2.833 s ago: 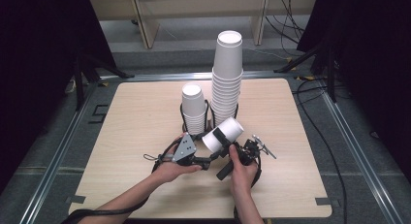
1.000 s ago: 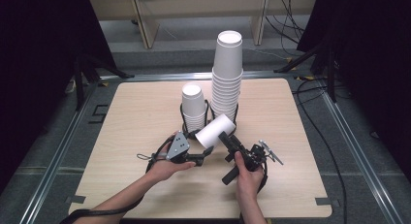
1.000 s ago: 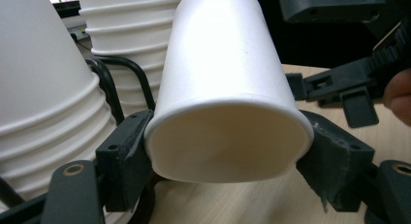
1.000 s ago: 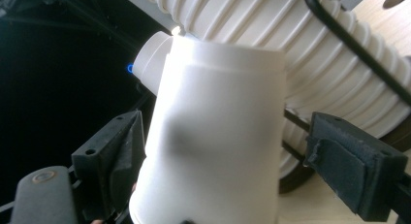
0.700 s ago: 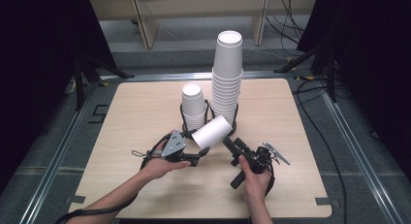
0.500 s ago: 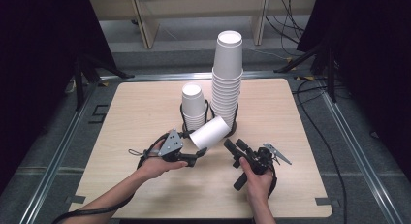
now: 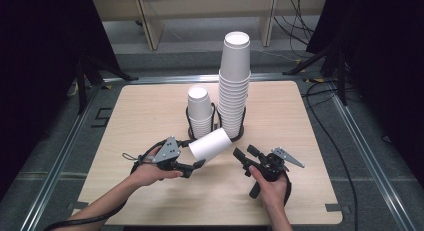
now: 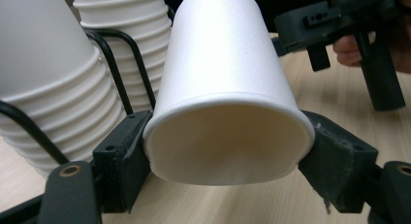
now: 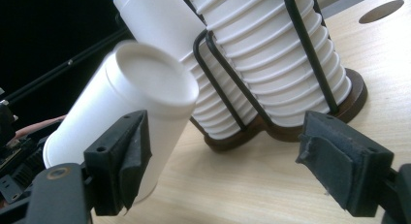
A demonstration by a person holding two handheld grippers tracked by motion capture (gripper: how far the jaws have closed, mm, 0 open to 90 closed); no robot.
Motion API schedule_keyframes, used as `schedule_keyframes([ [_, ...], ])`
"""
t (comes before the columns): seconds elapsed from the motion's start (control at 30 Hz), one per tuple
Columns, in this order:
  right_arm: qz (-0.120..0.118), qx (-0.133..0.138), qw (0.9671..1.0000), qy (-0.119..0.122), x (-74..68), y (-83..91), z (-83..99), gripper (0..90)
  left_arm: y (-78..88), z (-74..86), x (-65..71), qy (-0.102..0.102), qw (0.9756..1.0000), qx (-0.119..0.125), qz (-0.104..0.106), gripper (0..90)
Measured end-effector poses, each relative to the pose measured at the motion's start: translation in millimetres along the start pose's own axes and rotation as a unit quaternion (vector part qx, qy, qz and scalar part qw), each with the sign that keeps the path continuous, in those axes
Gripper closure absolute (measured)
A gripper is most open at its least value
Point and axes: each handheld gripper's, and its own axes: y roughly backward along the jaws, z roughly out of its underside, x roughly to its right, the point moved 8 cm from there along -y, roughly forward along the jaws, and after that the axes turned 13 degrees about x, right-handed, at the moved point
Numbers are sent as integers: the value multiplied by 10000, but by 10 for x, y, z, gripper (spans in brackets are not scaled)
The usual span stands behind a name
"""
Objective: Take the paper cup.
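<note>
A single white paper cup (image 7: 211, 145) lies on its side above the table, its rim squeezed between the jaws of my left gripper (image 7: 196, 159). In the left gripper view the cup (image 8: 225, 83) has its open mouth toward the camera, and both pads (image 8: 127, 151) press its rim slightly oval. My right gripper (image 7: 245, 154) stands open just right of the cup's closed bottom, apart from it. In the right gripper view the cup (image 9: 121, 107) sits to the left, beyond the left jaw, with nothing between the fingers of my right gripper (image 9: 225, 161).
A black wire holder (image 7: 215, 122) on a dark base holds a short stack of cups (image 7: 200, 111) and a tall stack (image 7: 234, 86) at the table's middle. The light wooden table (image 7: 150, 106) has dark floor and metal rails around it.
The right gripper has let go of the cup's bottom end and drawn back to the right. The left gripper keeps the cup and has shifted it slightly left.
</note>
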Motion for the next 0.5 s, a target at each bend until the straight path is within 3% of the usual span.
schedule_keyframes([
  [0.1,12,-88,9997,225,52,11,12,209,45,11,-4,-8,10000,-28,40,235],
  [0.27,-49,-326,9987,383,56,28,48,212,74,6,4,-58,9998,-28,167,235],
  [0.33,-99,-413,9972,610,61,24,48,214,91,1,2,-62,9997,-77,211,235],
  [0.5,-271,-571,9941,886,41,16,58,242,115,4,-19,-128,9993,-204,282,235],
])
